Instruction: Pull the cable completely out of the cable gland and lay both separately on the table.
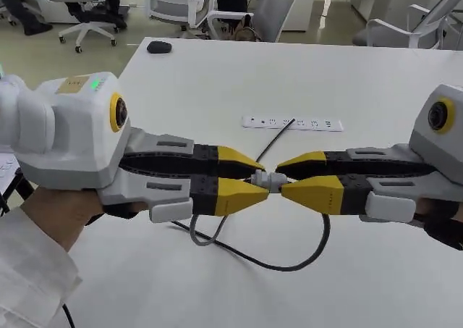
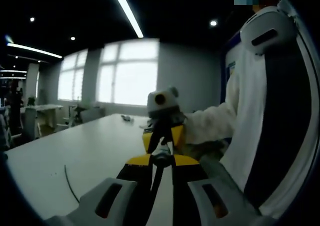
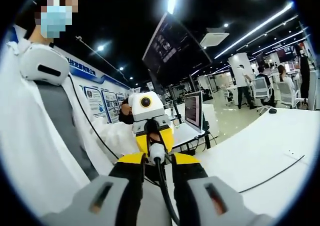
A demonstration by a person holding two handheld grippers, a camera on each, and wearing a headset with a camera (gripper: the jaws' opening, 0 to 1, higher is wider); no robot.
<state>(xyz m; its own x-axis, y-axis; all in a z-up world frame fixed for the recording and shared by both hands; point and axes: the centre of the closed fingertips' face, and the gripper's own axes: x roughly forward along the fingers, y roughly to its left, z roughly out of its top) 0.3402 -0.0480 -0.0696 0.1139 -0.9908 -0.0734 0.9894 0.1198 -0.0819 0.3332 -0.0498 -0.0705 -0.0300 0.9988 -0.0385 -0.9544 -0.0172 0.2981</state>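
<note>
Bench (image 1: 217, 74): white top, smooth, matt, laminate look.
Tools, left tool (image 1: 262, 177) and right tool (image 1: 283, 177): smooth white-grey plastic shells with a faint sheen; black plastic jaw bodies; matt yellow plastic tips.
Cable gland (image 1: 269, 181): pale grey plastic, smooth.
Cable (image 1: 289, 266): dark grey sheath, rubbery, matt.
Power strip (image 1: 292, 123): white plastic, smooth.
Sleeve (image 1: 29, 270): white woven cloth, creased.

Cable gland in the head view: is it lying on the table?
No, the cable gland is off the table, held by the left gripper, with the right gripper shut on the cable beside it.
</note>
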